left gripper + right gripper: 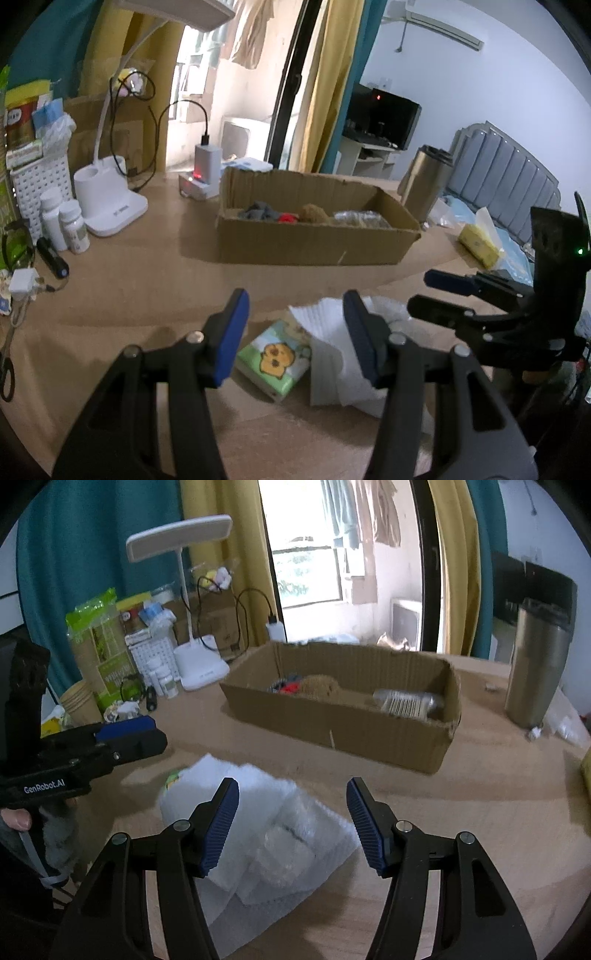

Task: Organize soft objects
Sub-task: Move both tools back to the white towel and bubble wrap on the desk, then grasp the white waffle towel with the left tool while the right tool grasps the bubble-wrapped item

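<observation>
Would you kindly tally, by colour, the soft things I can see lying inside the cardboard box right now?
Inside the cardboard box:
Grey: 1, grey cloth item
Red: 1, red item
Brown: 1, brown plush
Clear: 1, clear plastic packet
Total: 4

The tissue pack [275, 360] lies partly hidden beneath the foam sheets [334, 354]. Inside the cardboard box [314, 240], its near wall conceals the lower parts of the contents. Label text on the bottles left of that box is illegible.
</observation>
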Available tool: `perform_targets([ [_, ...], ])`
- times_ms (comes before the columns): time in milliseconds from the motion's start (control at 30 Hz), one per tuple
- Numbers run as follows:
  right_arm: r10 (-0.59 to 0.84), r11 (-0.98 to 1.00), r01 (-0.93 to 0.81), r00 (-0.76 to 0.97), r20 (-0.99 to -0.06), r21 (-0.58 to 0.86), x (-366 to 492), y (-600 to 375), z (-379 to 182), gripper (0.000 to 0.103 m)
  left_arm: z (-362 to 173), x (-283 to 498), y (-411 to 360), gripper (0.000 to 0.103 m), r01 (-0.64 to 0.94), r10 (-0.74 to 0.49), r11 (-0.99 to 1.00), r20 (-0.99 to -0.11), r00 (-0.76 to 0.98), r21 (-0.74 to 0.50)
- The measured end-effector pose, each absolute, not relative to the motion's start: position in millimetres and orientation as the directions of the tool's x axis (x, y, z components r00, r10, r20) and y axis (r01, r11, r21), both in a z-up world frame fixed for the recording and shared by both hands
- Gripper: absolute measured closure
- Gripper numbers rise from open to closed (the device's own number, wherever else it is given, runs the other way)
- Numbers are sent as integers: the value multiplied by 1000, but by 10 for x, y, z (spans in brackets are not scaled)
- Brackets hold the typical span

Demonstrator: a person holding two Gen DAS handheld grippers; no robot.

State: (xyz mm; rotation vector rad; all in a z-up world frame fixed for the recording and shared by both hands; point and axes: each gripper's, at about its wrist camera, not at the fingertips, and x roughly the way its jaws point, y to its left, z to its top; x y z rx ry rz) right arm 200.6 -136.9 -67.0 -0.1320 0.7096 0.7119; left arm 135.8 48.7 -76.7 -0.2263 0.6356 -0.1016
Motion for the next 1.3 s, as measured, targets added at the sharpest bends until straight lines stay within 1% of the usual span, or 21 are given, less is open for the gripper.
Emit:
perform_targets([
  [167,538,769,-626,523,-661,131,2005,-1377,-781,39,-847,1318,457,47,45,-201,962,-583,787,-271],
  [233,528,771,-625,519,-672,124,2011,-1362,-815,39,-882,1306,419,41,61,-220,959,-590,777,-277],
  [267,523,772,-625,516,-678,119,2011,-1350,-836,39,-906,1293,378,37,74,-230,959,-595,770,-275],
  [300,519,771,-626,513,-684,116,2012,-1343,-856,39,-922,1284,352,36,84,-241,957,-597,765,-278],
  [633,509,763,-636,486,-711,112,2000,-1368,-978,39,-1034,1298,102,36,153,-293,952,-636,714,-267],
  [700,517,757,-643,482,-707,116,1985,-1391,-979,45,-1037,1292,39,36,180,-313,947,-638,704,-266],
  [767,524,753,-648,483,-701,117,1968,-1409,-966,48,-1049,1290,-26,36,203,-325,945,-644,692,-258],
  [1000,532,773,-620,519,-669,134,1984,-1608,-868,49,-1273,1459,-111,36,173,-312,949,-729,610,-262],
  [1133,568,763,-622,514,-643,177,1984,-1724,-821,49,-1287,1477,-164,36,192,-331,943,-728,601,-270],
  [1300,586,751,-631,499,-638,197,1969,-1763,-840,49,-1295,1517,-248,36,223,-367,930,-719,591,-292],
])
